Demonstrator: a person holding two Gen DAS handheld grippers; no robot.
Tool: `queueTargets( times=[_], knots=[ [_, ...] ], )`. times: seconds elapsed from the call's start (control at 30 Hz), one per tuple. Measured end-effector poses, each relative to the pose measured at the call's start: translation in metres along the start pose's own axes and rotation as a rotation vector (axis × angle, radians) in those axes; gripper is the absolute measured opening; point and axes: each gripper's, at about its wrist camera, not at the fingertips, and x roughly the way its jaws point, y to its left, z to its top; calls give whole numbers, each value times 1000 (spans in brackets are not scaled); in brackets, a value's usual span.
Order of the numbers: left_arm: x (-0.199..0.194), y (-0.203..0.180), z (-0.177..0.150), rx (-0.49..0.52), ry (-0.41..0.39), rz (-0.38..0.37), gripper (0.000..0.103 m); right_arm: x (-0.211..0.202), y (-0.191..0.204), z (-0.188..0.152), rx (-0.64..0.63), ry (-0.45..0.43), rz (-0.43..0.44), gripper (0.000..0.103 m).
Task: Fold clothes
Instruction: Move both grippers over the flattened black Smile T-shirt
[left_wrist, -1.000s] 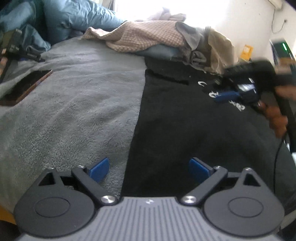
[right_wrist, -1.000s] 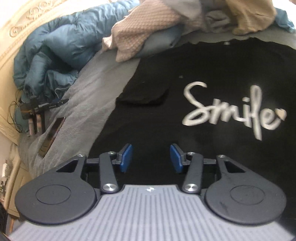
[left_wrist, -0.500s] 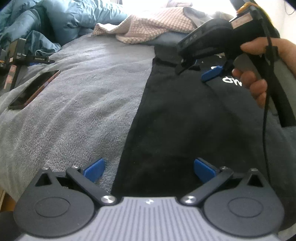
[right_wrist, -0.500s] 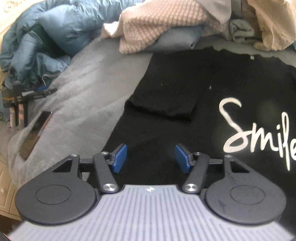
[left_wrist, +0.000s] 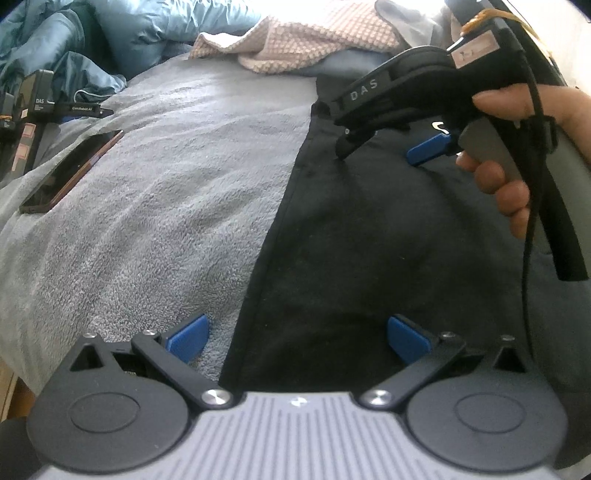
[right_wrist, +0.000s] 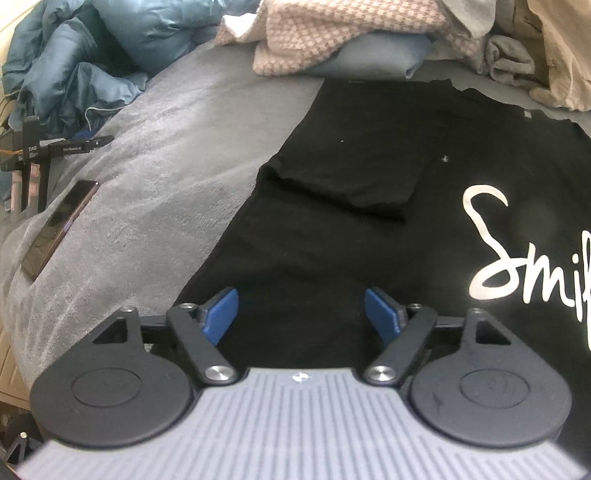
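A black shirt (right_wrist: 332, 236) lies flat on a grey blanket (left_wrist: 155, 206) that covers the bed. White script lettering (right_wrist: 517, 266) runs across the shirt's front. One sleeve (right_wrist: 354, 173) is folded inward onto the body of the shirt.

Left claw (left_wrist: 297, 338): spread wide, nothing between the jaws. It points down at the shirt's side edge; one blue pad (left_wrist: 186, 338) is over the blanket, the other over the black cloth.

Right claw (right_wrist: 301, 317): jaws are opening, with no cloth pinched between them. It hangs over the shirt near the same edge, below the folded sleeve. In the left wrist view a hand (left_wrist: 517, 162) holds this claw by its grip, and one black fingertip sits at the cloth; contact cannot be confirmed.

A phone (right_wrist: 59, 229) lies on the blanket, well apart from the shirt. A pile of clothes (right_wrist: 332, 40) lies beyond the shirt's collar. A blue duvet (right_wrist: 92, 55) is bunched at the far left.
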Motion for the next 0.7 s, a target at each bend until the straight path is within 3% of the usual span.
queueTargets(
  times=[0.57, 0.7],
  knots=[
    [-1, 1, 2, -16, 27, -12, 103, 2, -2, 8, 64, 29, 6, 82],
    [-3, 8, 0, -14, 12, -56, 103, 1, -5, 10, 77, 42, 15, 82]
  ],
)
